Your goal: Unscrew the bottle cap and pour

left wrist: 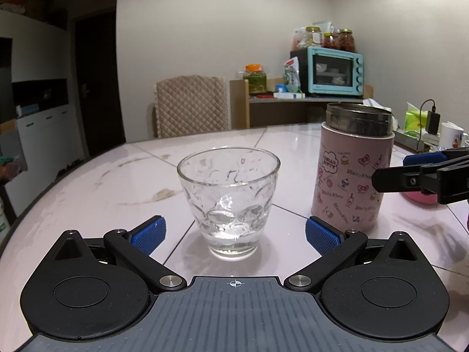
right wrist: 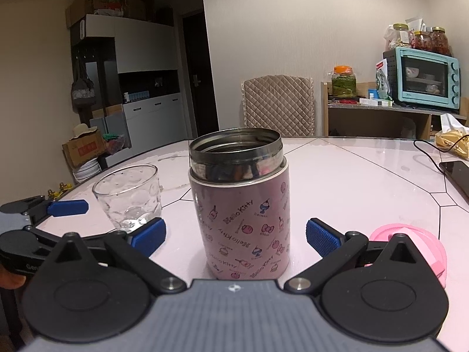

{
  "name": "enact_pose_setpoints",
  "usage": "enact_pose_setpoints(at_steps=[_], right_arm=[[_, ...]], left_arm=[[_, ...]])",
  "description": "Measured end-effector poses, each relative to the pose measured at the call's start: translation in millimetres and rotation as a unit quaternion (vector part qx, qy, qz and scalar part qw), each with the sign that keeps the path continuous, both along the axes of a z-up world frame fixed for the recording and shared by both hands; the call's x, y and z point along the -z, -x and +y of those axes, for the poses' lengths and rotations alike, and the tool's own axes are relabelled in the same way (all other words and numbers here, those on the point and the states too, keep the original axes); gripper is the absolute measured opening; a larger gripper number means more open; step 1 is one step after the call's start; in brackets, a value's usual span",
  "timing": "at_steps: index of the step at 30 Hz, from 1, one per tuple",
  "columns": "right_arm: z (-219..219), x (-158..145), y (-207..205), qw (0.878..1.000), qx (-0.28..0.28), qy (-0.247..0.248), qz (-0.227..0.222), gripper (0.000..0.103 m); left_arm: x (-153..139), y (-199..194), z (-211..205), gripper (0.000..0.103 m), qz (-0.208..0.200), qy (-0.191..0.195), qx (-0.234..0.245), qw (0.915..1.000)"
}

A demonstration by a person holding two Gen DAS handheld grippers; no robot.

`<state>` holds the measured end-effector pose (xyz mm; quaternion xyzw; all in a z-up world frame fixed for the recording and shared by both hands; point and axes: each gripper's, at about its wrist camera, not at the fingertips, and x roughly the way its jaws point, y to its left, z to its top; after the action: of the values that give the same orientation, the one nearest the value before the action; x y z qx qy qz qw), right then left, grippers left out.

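A pink Hello Kitty bottle (right wrist: 243, 214) with a steel neck stands uncapped on the table, between the open fingers of my right gripper (right wrist: 236, 234). It also shows in the left wrist view (left wrist: 350, 173). Its pink cap (right wrist: 416, 237) lies on the table to the right. A clear glass (left wrist: 230, 199) with a little water stands in front of my left gripper (left wrist: 233, 234), which is open and empty. The glass also shows in the right wrist view (right wrist: 130, 198). The right gripper reaches in beside the bottle in the left wrist view (left wrist: 390, 170).
The pale tiled table (left wrist: 117, 182) has a rounded left edge. A phone with a cable (right wrist: 457, 173) lies far right. A white mug (left wrist: 453, 136) and tissue pack stand behind the bottle. A quilted chair (left wrist: 190, 105) stands behind the table.
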<state>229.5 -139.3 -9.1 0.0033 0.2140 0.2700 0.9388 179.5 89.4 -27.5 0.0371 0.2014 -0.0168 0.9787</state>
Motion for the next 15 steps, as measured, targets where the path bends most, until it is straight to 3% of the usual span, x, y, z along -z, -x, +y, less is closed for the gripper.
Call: enact_pose_setpoints(at_steps=[15], right_arm=[[-7.2,-3.3,15.9,1.000,0.003,-0.007,0.001,0.103]], left_arm=[[1.2,17.9,-7.2,0.103,0.009,0.011,-0.014,0.9998]])
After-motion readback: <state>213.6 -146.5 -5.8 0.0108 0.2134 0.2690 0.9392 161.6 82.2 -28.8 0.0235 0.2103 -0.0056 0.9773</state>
